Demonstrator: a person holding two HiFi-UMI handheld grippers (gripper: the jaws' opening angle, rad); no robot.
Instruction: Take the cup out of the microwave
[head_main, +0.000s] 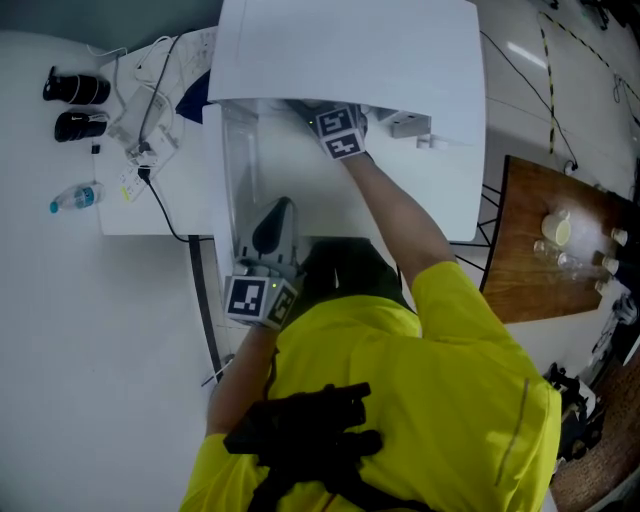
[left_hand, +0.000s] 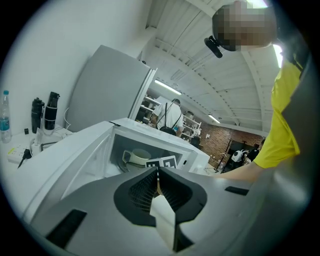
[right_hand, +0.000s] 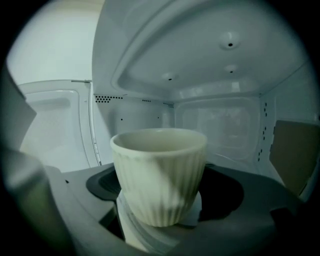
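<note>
A pale ribbed cup (right_hand: 159, 175) stands upright inside the white microwave (head_main: 350, 60), whose door (head_main: 240, 170) hangs open to the left. My right gripper (right_hand: 162, 220) reaches into the cavity. The cup sits between its open jaws, with dark pad (right_hand: 227, 192) showing on either side. From above, only the right gripper's marker cube (head_main: 340, 133) shows under the microwave's top edge. My left gripper (head_main: 277, 215) is shut with nothing seen between its jaws. It hangs in front of the opening by the door. The left gripper (left_hand: 157, 175) looks in at the cup (left_hand: 136, 157).
On the white table left of the microwave lie a water bottle (head_main: 75, 198), two black flasks (head_main: 78, 105) and a tangle of cables (head_main: 150, 110). A wooden table (head_main: 550, 240) with small containers stands to the right. A person (left_hand: 170, 115) stands far behind.
</note>
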